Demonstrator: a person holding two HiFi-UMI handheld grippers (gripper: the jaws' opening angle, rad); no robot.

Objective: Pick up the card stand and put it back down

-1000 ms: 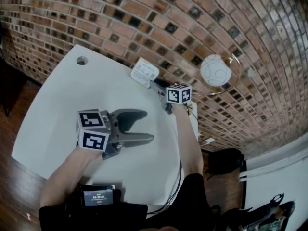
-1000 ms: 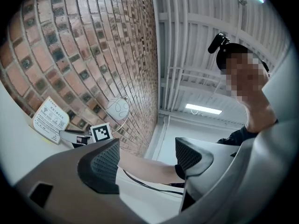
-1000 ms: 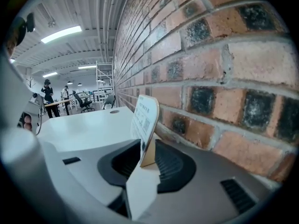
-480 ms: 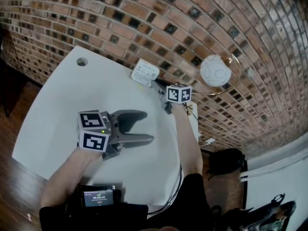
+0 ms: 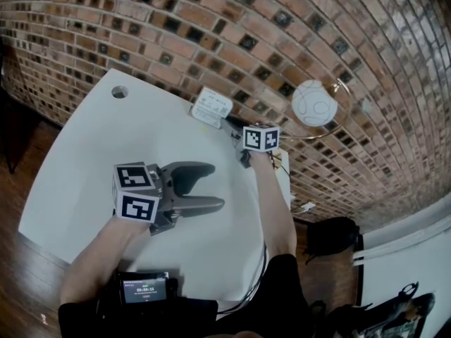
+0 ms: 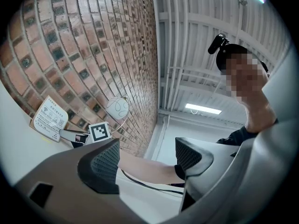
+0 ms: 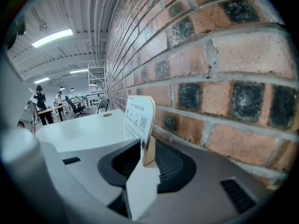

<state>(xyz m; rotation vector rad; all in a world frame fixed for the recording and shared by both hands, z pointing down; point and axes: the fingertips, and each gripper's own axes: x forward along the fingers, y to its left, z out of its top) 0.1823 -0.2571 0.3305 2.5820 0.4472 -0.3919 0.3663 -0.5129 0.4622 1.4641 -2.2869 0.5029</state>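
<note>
The right gripper [image 7: 147, 158] pinches the bottom edge of the card stand [image 7: 139, 118] between its pads. The stand is upright, close by the brick wall [image 7: 224, 55], at the far side of the table [image 5: 84, 167]. Is it lifted? Hard to tell. The left gripper [image 6: 147, 158] has its jaws apart, with nothing between them.
</note>
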